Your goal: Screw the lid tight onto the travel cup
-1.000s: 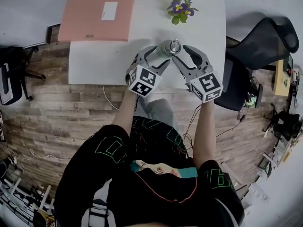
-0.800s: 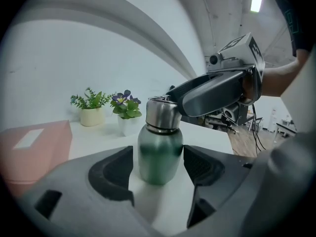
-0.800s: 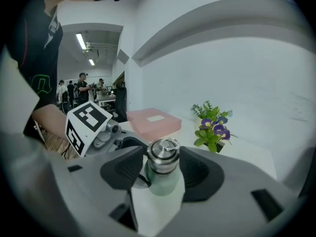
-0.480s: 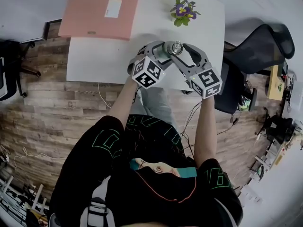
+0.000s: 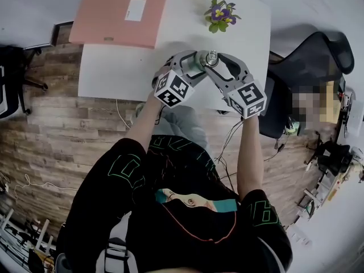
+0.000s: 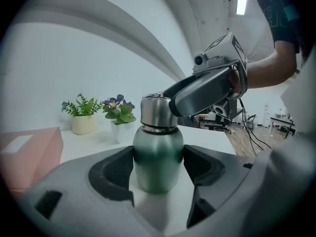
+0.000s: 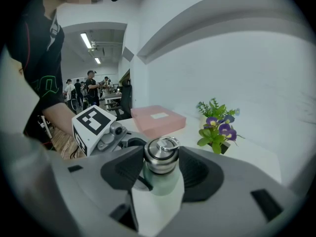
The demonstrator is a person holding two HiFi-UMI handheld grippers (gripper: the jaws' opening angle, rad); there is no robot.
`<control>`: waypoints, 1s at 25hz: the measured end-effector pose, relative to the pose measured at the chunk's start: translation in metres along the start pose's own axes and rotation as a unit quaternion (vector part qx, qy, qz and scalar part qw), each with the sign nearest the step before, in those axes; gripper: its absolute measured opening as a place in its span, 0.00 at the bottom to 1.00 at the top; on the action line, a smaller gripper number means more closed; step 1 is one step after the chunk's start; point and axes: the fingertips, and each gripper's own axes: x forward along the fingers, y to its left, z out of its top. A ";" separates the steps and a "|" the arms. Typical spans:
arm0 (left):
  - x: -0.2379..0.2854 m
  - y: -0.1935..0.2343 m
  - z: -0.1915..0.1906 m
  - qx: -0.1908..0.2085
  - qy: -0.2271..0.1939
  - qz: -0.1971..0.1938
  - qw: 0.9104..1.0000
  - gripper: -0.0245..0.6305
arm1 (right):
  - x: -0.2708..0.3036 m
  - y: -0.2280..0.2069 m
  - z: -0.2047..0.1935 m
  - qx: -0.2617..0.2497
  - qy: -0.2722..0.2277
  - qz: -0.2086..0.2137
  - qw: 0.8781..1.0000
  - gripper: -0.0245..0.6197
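Observation:
A green steel travel cup (image 6: pixel 158 157) stands upright on the white table (image 5: pixel 114 67) near its front edge, with its silver lid (image 7: pixel 160 154) and ring on top. My left gripper (image 6: pixel 158 164) is shut on the cup's round body, both pads touching its sides after the jaws widened slightly. My right gripper (image 7: pixel 160 169) comes from the other side and is higher up. Its jaws have just been closing, and the pads now press on the lid between them. In the head view both grippers (image 5: pixel 198 64) (image 5: pixel 216 61) meet at the lid (image 5: pixel 211 56).
A pink box (image 5: pixel 122 16) lies on the table's far left. A pot of purple flowers (image 5: pixel 219 13) stands just behind the cup, with a second plant pot (image 6: pixel 84 117) beside it. A black office chair (image 5: pixel 318 50) is right of the table. People stand far off (image 7: pixel 91 88).
My left gripper has rolled a little around the cup. Both grippers stay at the cup, which has not shifted on the table.

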 end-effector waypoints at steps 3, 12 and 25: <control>0.001 0.001 0.001 0.000 -0.002 0.002 1.000 0.54 | 0.000 -0.002 0.000 0.001 -0.005 -0.007 1.000 0.39; 0.000 0.001 0.000 -0.001 -0.007 0.015 1.000 0.54 | -0.001 -0.002 -0.002 0.080 -0.012 -0.114 0.990 0.39; 0.002 0.000 -0.001 -0.006 -0.012 0.013 1.000 0.54 | 0.001 -0.003 0.000 0.155 -0.046 -0.212 0.964 0.50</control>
